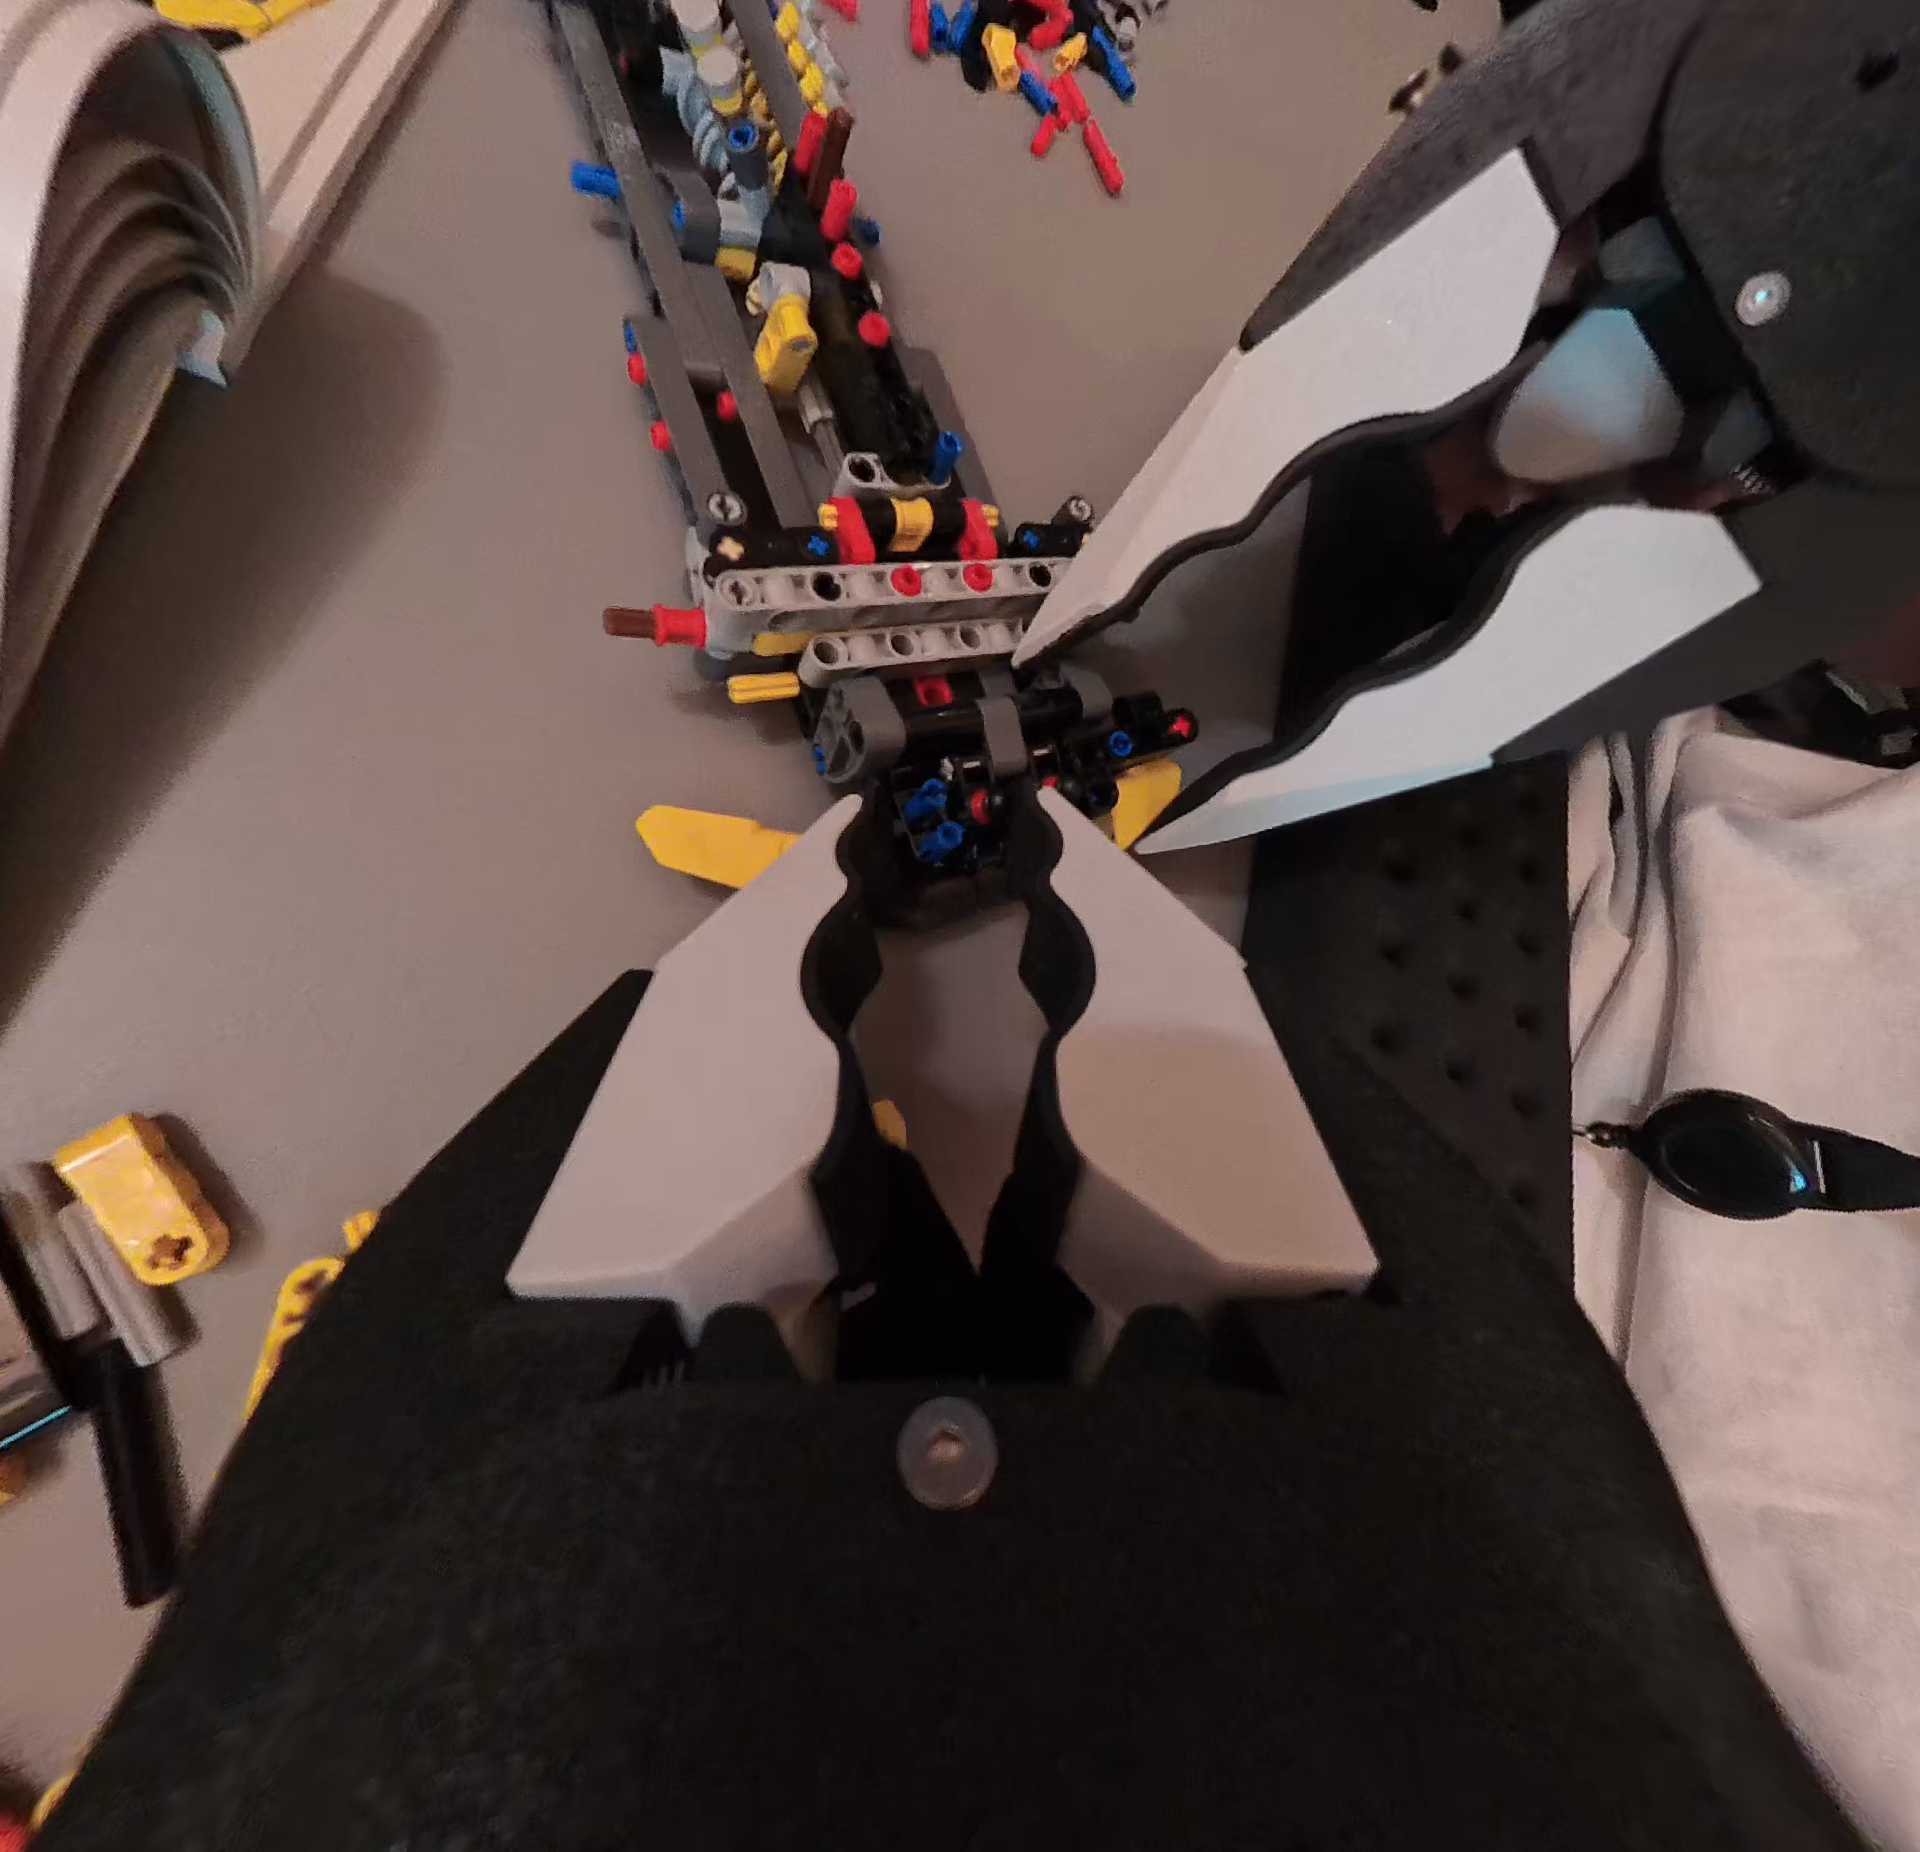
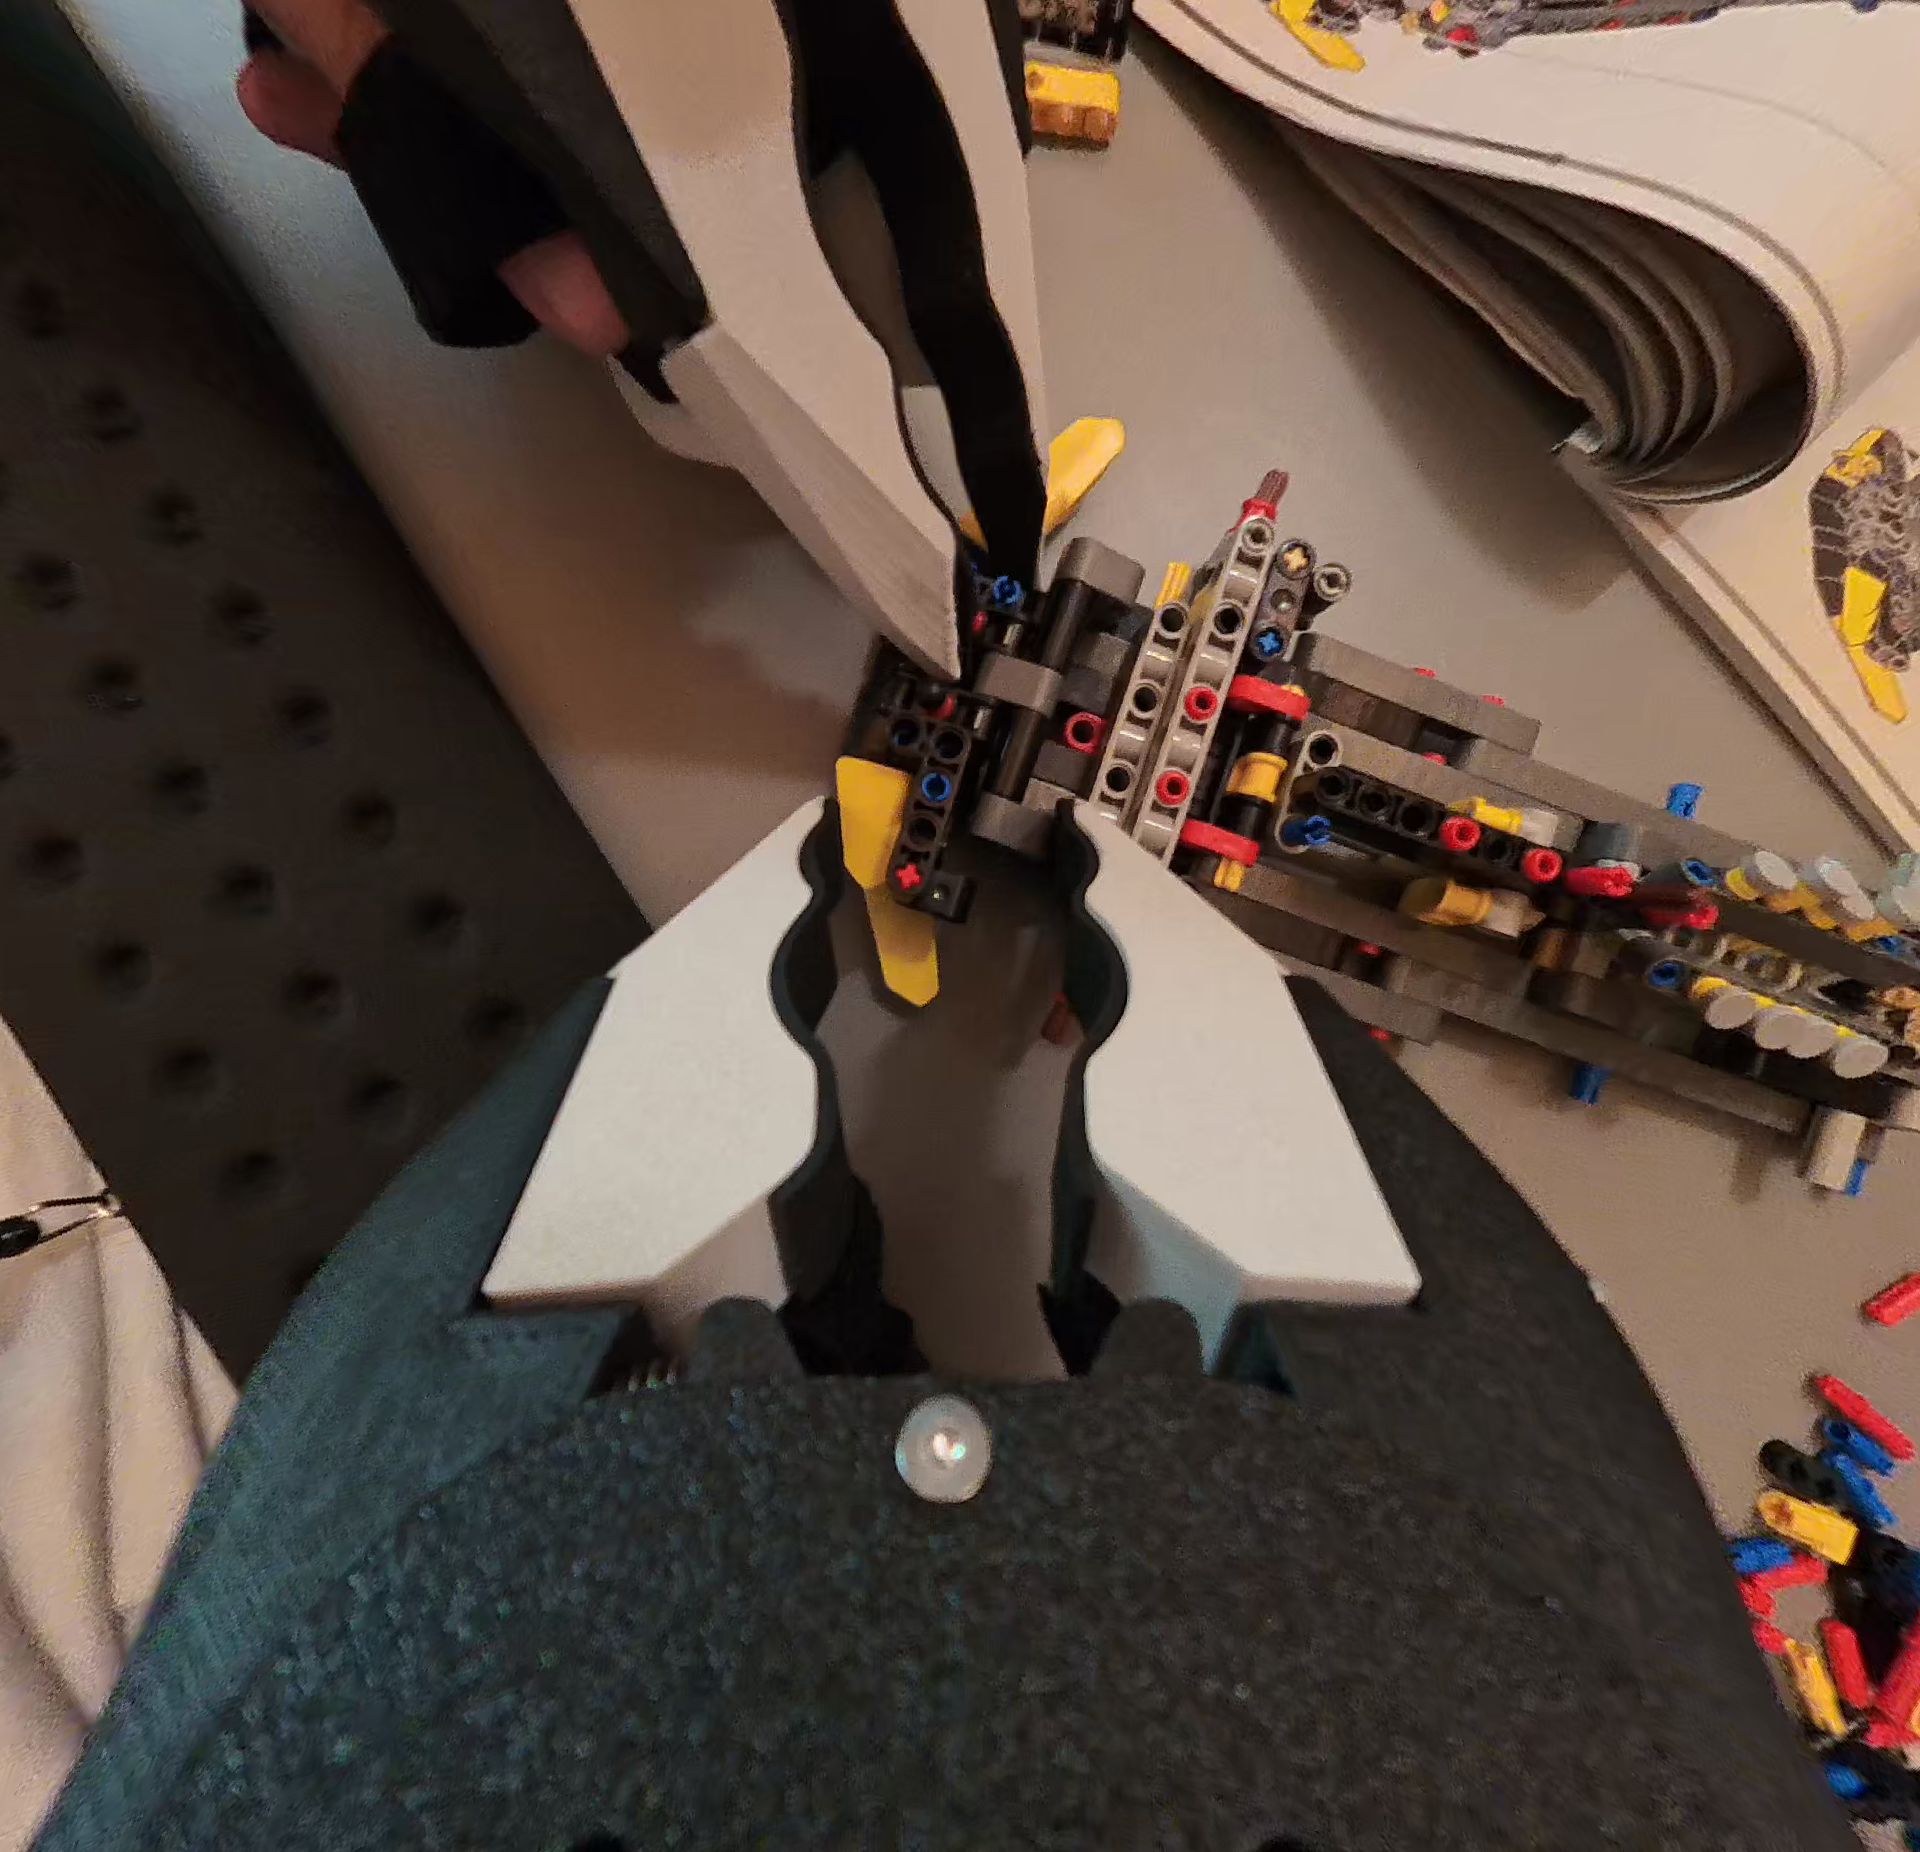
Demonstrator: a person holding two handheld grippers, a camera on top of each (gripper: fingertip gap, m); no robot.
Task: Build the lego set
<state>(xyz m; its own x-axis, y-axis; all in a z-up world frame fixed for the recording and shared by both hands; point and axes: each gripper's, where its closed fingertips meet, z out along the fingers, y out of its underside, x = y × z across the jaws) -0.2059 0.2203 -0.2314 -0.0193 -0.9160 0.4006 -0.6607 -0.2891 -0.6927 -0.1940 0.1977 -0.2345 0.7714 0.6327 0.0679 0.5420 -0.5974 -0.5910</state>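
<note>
Plastic, stiff, light lego model (image 1: 831, 514); bits pop off. Left tongs (image 1: 951, 846) pinching near end at 12 o'clock; right tongs (image 2: 940, 846) open, straddling corner.

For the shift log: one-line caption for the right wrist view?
Both grippers bracket the near end of the long lego chassis on the grey table.

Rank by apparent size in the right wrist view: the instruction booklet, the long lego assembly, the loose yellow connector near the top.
1. instruction booklet
2. long lego assembly, perhaps similar, since both are cropped
3. yellow connector, clearly smallest
</note>
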